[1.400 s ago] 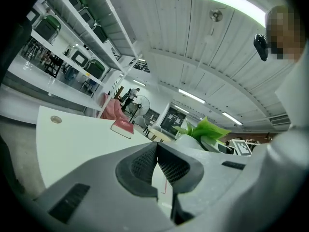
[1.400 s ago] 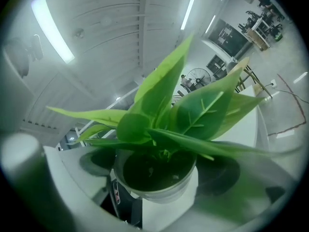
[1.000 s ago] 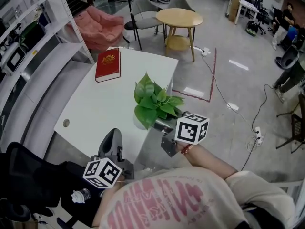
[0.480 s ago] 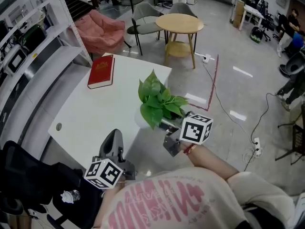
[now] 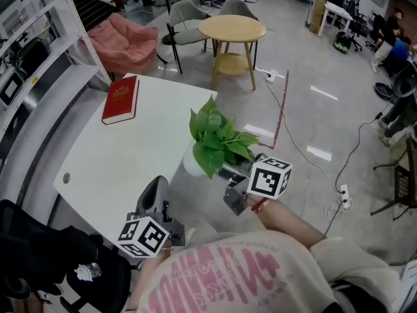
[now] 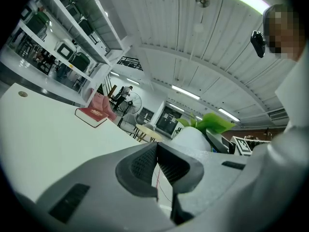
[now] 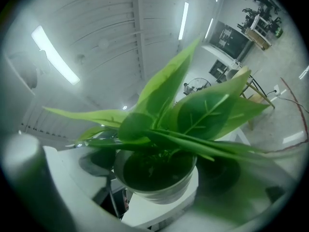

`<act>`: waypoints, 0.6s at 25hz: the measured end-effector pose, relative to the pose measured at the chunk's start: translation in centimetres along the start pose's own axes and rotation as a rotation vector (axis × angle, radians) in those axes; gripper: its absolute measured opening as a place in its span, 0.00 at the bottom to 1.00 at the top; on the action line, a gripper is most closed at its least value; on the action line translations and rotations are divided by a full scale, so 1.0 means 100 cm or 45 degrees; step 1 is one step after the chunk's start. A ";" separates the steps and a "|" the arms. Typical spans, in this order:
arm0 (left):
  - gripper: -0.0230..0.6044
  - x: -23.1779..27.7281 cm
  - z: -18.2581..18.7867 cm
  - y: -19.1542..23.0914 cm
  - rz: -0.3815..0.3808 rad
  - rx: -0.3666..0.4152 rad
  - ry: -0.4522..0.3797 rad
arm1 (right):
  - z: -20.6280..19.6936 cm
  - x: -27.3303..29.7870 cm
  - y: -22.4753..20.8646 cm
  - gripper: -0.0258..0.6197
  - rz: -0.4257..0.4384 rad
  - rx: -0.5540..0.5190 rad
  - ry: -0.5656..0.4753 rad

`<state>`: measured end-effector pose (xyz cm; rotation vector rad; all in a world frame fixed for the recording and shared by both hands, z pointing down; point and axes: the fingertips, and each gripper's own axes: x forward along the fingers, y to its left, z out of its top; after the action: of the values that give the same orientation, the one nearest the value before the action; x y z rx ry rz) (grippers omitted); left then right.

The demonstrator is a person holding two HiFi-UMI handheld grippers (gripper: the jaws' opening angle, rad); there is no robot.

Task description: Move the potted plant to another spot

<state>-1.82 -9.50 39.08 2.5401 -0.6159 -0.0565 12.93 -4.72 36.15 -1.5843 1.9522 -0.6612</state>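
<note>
A: Where is the potted plant [image 5: 214,139]?
B: At the right edge of the white counter [image 5: 124,155], toward its near corner. It is one plant with broad green leaves in a single white pot. The right hand-held gripper [image 5: 217,170] is clamped on the pot, with a dark pad on either side of it in the right gripper view. I can't tell whether the pot's base touches the counter.
A: And the other one?
B: The left hand-held gripper [image 6: 157,168] has its jaws pressed together with nothing between them. It sits low by the counter's near edge, apart from the plant, and points across the counter.
A: Any writing to read?
B: Very little. Each gripper carries one marker cube [image 5: 268,177] with black-and-white square patterns, so two cubes. The person's top [image 5: 228,279] has large pink lettering that I can't read from this angle. One red book [image 5: 120,100] lies flat at the counter's far left corner. It has a gold emblem on the cover, but the print is too small to read.
A: Anything else on the counter?
B: One small round cable hole [image 5: 65,178] near the left edge.
A: Beyond it?
B: One round wooden table [image 5: 232,28] with a lower shelf and two grey chairs [image 5: 189,34] beside it. There is also one pink soft seat [image 5: 124,38], white shelving [image 5: 49,87] along the left, and a red line [image 5: 281,109] marked on the floor.
</note>
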 end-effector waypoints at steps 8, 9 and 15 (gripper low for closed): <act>0.04 0.039 -0.014 -0.005 -0.053 -0.023 0.049 | 0.012 -0.010 -0.032 0.85 -0.064 0.017 -0.025; 0.04 0.044 -0.013 -0.007 -0.062 -0.019 0.055 | 0.015 -0.011 -0.037 0.85 -0.073 0.025 -0.036; 0.04 0.084 -0.008 -0.008 -0.075 -0.001 0.078 | 0.041 -0.006 -0.062 0.85 -0.096 0.044 -0.073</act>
<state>6.18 -12.12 40.06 2.5486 -0.5174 0.0000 20.26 -5.44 37.33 -1.6448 1.8378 -0.6686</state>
